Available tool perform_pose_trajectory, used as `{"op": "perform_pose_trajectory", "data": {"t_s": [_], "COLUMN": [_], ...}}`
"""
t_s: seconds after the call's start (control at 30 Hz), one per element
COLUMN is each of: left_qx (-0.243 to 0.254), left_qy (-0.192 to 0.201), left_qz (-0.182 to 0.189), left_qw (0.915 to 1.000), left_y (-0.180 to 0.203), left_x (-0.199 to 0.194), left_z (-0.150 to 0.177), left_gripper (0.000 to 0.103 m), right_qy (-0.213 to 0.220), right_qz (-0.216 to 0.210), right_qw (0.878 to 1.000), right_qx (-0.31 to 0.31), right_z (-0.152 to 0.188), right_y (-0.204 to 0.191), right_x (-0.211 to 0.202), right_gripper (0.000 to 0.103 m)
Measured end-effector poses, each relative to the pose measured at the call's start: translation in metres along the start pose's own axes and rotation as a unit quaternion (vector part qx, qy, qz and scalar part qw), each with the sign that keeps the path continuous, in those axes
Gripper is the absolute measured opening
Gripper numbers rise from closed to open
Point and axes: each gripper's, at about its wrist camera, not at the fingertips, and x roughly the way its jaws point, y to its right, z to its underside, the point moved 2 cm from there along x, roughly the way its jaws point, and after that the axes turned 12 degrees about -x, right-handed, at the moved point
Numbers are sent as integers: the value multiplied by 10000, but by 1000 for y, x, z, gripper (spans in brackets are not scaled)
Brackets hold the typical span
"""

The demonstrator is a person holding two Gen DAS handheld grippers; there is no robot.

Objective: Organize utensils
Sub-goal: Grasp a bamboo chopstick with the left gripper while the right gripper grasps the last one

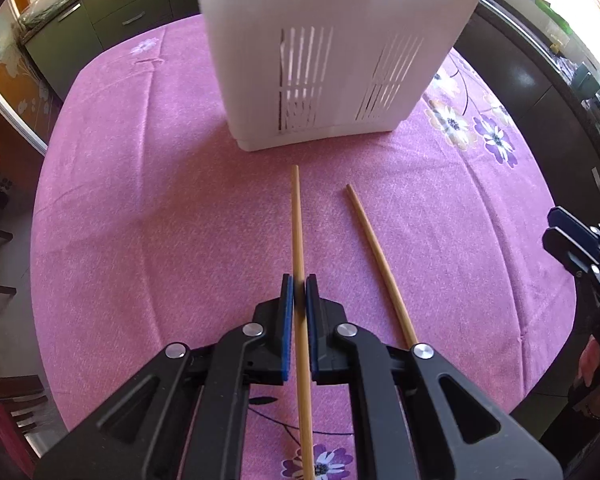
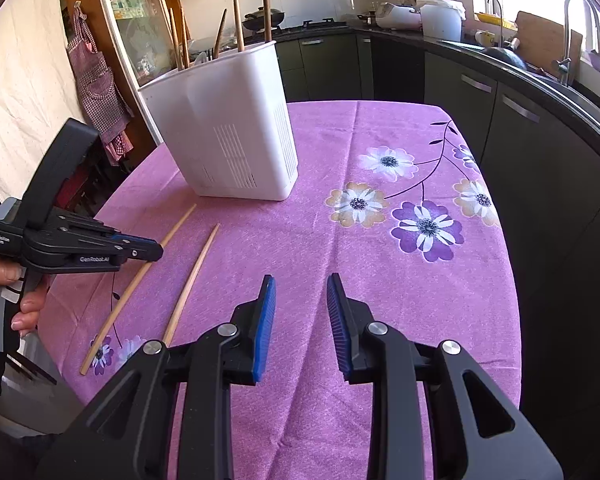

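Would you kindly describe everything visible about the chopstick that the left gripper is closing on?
The chopstick is a long, thin, pale stick that looks like wood or bamboo, round and plain. It lies flat on the pink flowered tablecloth, one end pointing toward the white utensil holder without touching it. The left gripper is shut on it partway along, blue pads pressing both sides. A second chopstick lies beside it, apart, angled slightly away.
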Motion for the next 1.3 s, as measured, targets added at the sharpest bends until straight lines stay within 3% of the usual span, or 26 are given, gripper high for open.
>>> {"op": "perform_pose_trajectory", "data": {"t_s": [0.1, 0.57, 0.83, 1.0, 1.1, 1.3], "left_qx": [-136, -379, -320, -261, -246, -224], "left_qy": [296, 1643, 1793, 1833, 1837, 1843], "left_qz": [164, 497, 690, 730, 742, 732], "left_qw": [9993, 9844, 9809, 9800, 9799, 9799], "left_y": [-15, -61, -63, -61, -61, -60], "left_x": [-25, -124, -136, -137, -137, -139], "left_z": [4, 27, 30, 31, 31, 33], "left_gripper": [6, 6, 6, 6, 6, 6], "right_qy": [-165, -1154, -1553, -1700, -1692, -1674], "right_qz": [-40, -571, -227, -248, -394, -649], "right_qw": [9996, 9847, 9760, 9742, 9736, 9764], "right_qx": [-206, -1173, -1507, -1462, -1483, -1202], "right_z": [-3, -41, -54, -51, -48, -49], "right_y": [-12, -89, -114, -114, -115, -103], "right_x": [7, 75, 105, 115, 114, 115], "right_gripper": [37, 37, 37, 36, 23, 11]}}
